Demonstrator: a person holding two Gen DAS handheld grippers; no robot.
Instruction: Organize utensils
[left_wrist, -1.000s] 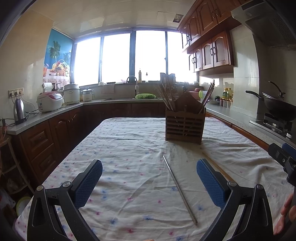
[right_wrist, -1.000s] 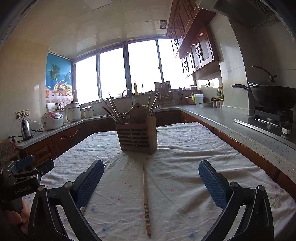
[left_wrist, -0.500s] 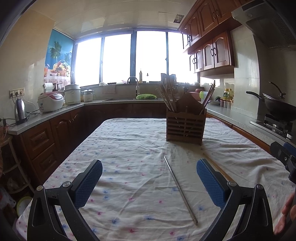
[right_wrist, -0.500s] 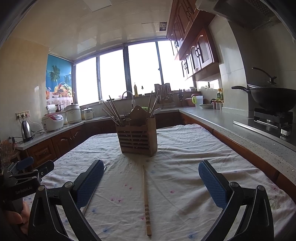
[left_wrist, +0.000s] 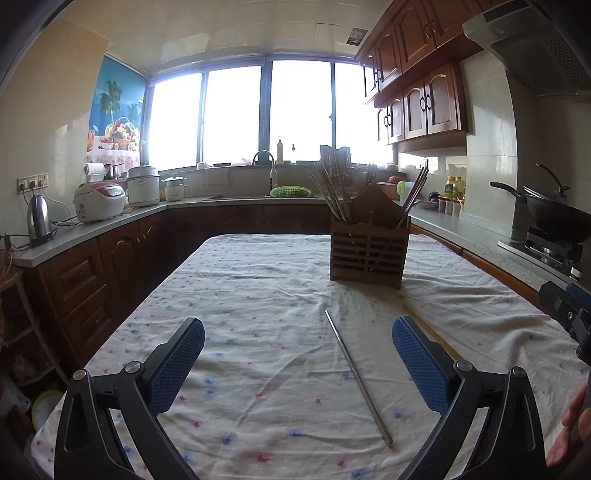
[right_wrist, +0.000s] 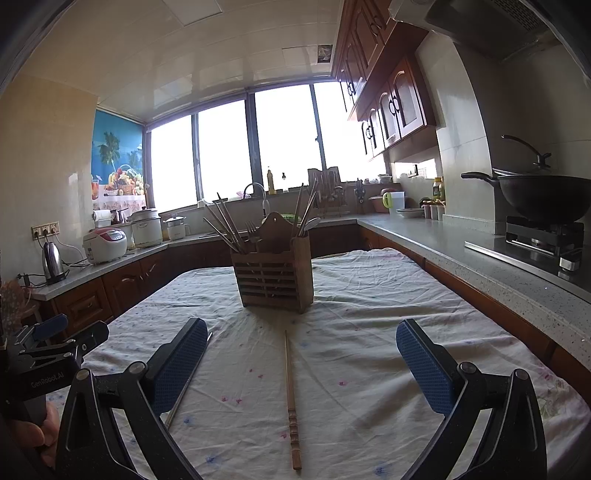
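Left wrist view: almost nothing has changed over the last second, the left gripper (left_wrist: 297, 363) still spread wide and empty above the near edge of the table (left_wrist: 229, 295), the metal chopstick (left_wrist: 356, 376) lying between its fingers. Right wrist view: the right gripper (right_wrist: 301, 363) likewise stays spread and empty over the wooden chopstick (right_wrist: 290, 397), the holder (right_wrist: 275, 275) standing mid-table, so no pickup has begun.

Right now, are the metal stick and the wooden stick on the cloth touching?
Apart. The right wrist view shows bare tablecloth between the metal chopstick and wooden chopstick.
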